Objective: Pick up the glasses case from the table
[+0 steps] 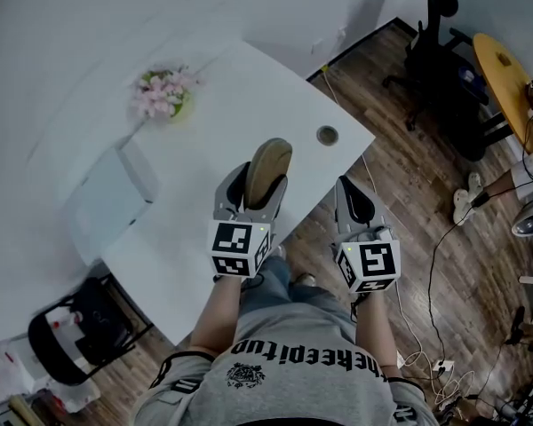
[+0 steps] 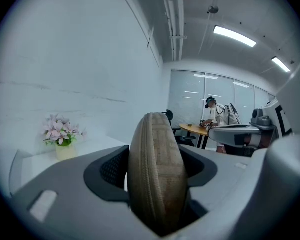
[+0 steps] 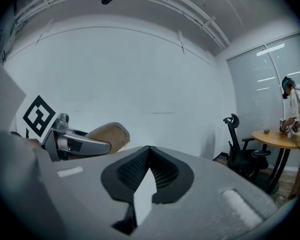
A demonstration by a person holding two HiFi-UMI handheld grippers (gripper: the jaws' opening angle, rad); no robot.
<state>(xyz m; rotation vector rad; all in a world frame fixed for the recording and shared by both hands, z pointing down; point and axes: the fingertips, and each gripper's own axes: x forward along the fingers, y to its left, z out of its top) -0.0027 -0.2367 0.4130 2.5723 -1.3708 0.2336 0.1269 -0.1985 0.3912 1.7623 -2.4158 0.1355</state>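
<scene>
Left gripper [image 1: 259, 181]: we see its jaws clamped on the glasses case [image 2: 156, 171], which stands on edge with its zipper seam toward the camera.
Case position: only the head view places it, over the table's [image 1: 249, 87] near edge.
Right gripper [image 3: 148, 151]: jaw tips meet with nothing between them. In the head view it hangs past the table's near edge, over the wooden floor [image 1: 409, 193].
Right gripper view: we see the case's tan end from the side.
Flower pot [image 2: 63, 139]: at the table's far edge.
</scene>
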